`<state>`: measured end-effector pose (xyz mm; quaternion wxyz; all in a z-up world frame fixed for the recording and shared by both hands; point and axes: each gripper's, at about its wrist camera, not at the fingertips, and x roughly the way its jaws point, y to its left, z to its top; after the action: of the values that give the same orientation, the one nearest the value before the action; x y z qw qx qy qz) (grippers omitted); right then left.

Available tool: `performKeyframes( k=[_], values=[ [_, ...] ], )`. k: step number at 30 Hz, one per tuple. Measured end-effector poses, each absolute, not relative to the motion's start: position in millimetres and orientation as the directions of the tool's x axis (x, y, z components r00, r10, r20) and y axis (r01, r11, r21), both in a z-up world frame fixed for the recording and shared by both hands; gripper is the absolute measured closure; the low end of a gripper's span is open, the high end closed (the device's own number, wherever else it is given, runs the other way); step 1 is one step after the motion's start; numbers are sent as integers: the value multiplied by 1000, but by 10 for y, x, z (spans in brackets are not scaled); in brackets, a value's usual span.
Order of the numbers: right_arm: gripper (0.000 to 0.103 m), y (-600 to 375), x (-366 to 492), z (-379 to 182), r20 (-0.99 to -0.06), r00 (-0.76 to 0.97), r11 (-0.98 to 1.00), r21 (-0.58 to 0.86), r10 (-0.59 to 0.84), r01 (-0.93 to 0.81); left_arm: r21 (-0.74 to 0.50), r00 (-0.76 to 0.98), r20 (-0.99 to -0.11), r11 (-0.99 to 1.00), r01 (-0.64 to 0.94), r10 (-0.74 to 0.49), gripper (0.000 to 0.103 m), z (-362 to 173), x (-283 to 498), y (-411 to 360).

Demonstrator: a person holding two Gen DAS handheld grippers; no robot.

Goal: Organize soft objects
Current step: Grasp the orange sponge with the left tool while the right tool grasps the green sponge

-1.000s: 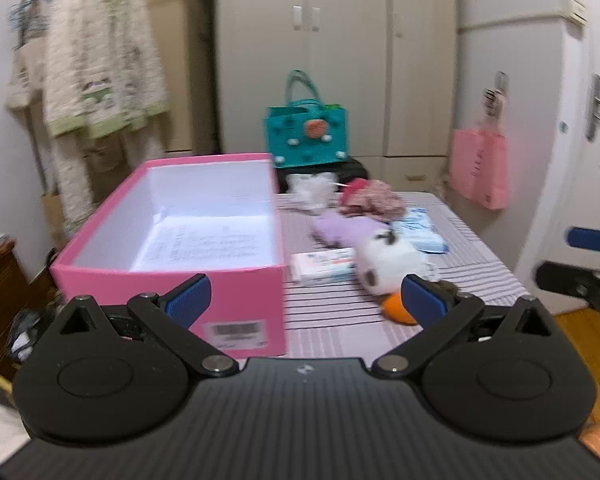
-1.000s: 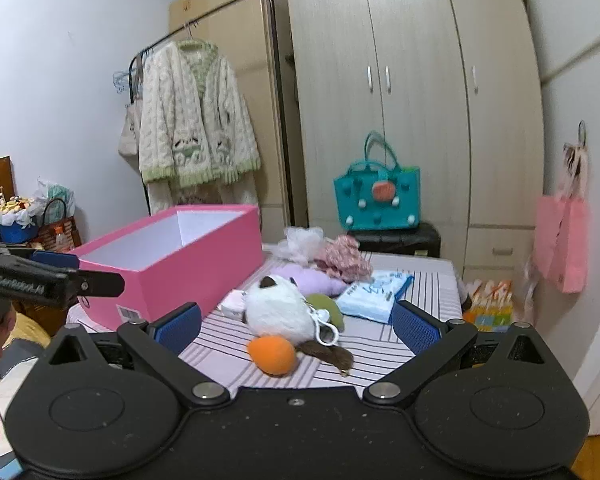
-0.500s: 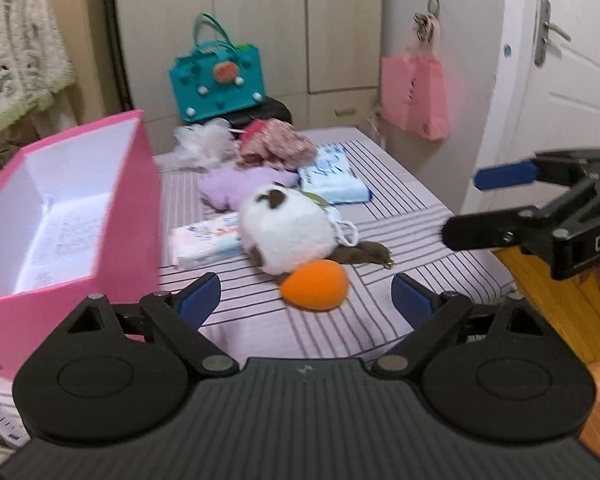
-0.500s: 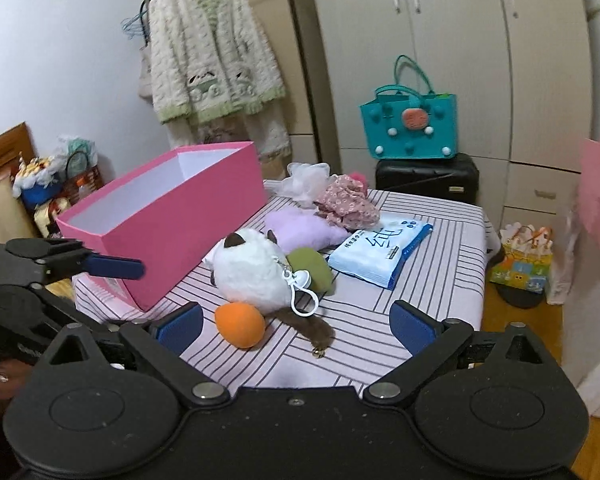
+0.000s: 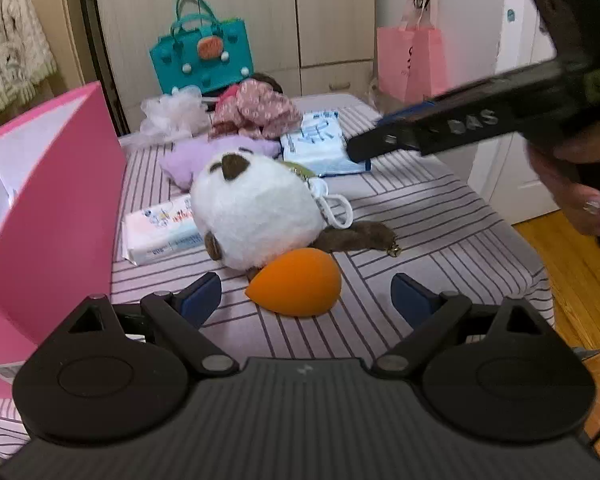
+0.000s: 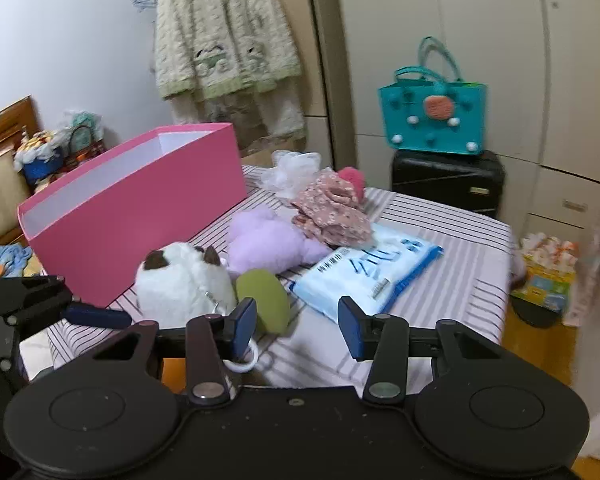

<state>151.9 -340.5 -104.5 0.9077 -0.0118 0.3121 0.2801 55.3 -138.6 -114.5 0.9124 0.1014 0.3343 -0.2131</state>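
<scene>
1. Half hidden in the right wrist view: soft orange egg-shaped sponge [image 5: 296, 288], tucked behind the right gripper [image 6: 297, 326]. Cut off at the left of the left wrist view: tall pink cardboard box [image 5: 56, 216].
2. Blurred: dark arm of the right gripper, reaching across the top right of the left wrist view. Partly seen below it: a hand [image 5: 584, 200].
3. On the striped purple tablecloth [image 5: 440, 216]: fluffy white round plush toy [image 5: 256, 212] touching the orange sponge, lilac plush [image 6: 268, 240] behind, flat green sponge [image 6: 264, 300] beside, blue tissue pack [image 6: 368, 272] to the right, floral cloth bundle [image 6: 332, 212] farther back.
4. Left gripper [image 5: 306, 294]: jaws spread wide either side of the orange sponge, not touching.
5. Right gripper: jaws just been closing, now half apart, nothing pinched, bare cloth between.
6. Open room: bare stripes near the right table edge, wooden floor past it.
</scene>
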Motion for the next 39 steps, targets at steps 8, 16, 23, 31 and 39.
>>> performKeyframes(
  k=[8, 16, 23, 31, 39],
  values=[
    [52, -3229, 1856, -1173, -581, 570, 769, 163, 581, -618, 35, 672, -682, 906, 421, -287, 37, -1225, 723, -1391],
    [52, -3161, 1996, -1319, -598, 474, 715, 255, 646, -651, -22, 627, -715, 906, 423, -310, 51, -1275, 805, -1357],
    [66, -3094, 1915, -1312, -613, 458, 700, 228, 643, -677, -65, 622, -708, 907, 415, -335, 55, -1260, 832, -1328],
    [68, -3181, 1852, -1266, -624, 531, 777, 210, 573, -593, -76, 618, -706, 904, 421, -347, 56, -1255, 816, -1303],
    [68, -3349, 1669, -1237, -655, 564, 837, 205, 503, -507, -33, 607, -726, 898, 438, -323, 57, -1230, 800, -1345]
  ],
)
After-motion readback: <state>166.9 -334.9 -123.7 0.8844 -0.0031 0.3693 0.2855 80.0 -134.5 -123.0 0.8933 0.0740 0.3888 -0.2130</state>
